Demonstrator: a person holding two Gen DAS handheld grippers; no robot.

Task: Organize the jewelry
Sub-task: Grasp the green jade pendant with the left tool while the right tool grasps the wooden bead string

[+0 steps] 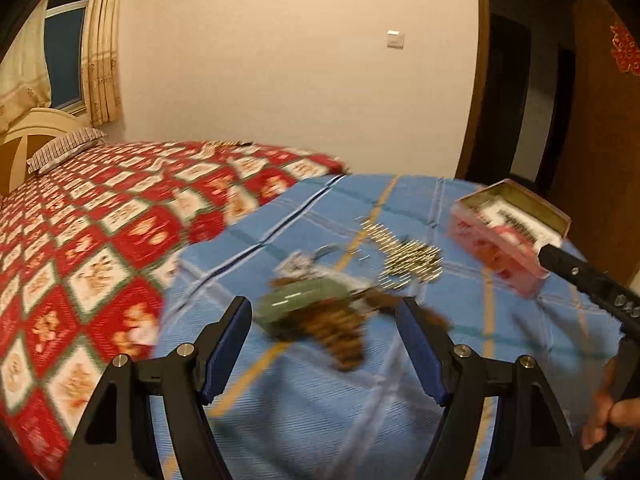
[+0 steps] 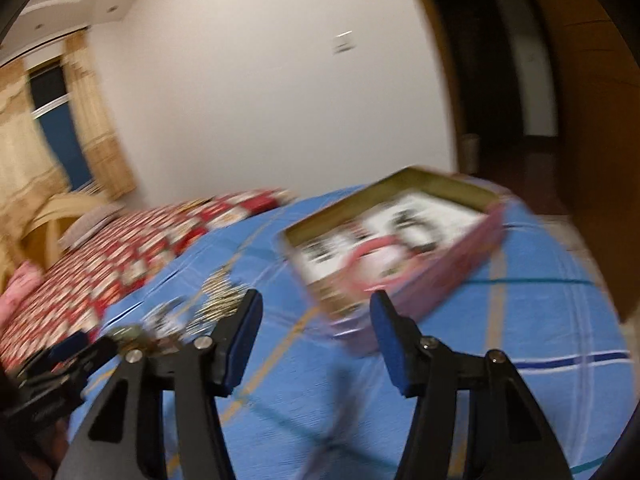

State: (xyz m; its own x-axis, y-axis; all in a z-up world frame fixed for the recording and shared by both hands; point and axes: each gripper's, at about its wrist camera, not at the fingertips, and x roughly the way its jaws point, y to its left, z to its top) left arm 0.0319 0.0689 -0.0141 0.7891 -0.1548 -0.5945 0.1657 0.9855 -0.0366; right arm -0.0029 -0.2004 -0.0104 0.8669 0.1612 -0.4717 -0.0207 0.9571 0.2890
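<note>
Grippers left and right both spread apart, empty, above jewelry and pink box.

Black plastic left gripper & right gripper, triangular cutouts, blue pads on inner faces, silver screws at pivots; bare skin on right hand

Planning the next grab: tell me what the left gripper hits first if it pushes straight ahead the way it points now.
Most likely the green bangle in the jewelry pile, lying on the blue sheet between the open fingers of the left gripper. The frame is motion-blurred, so depth is uncertain.
</note>
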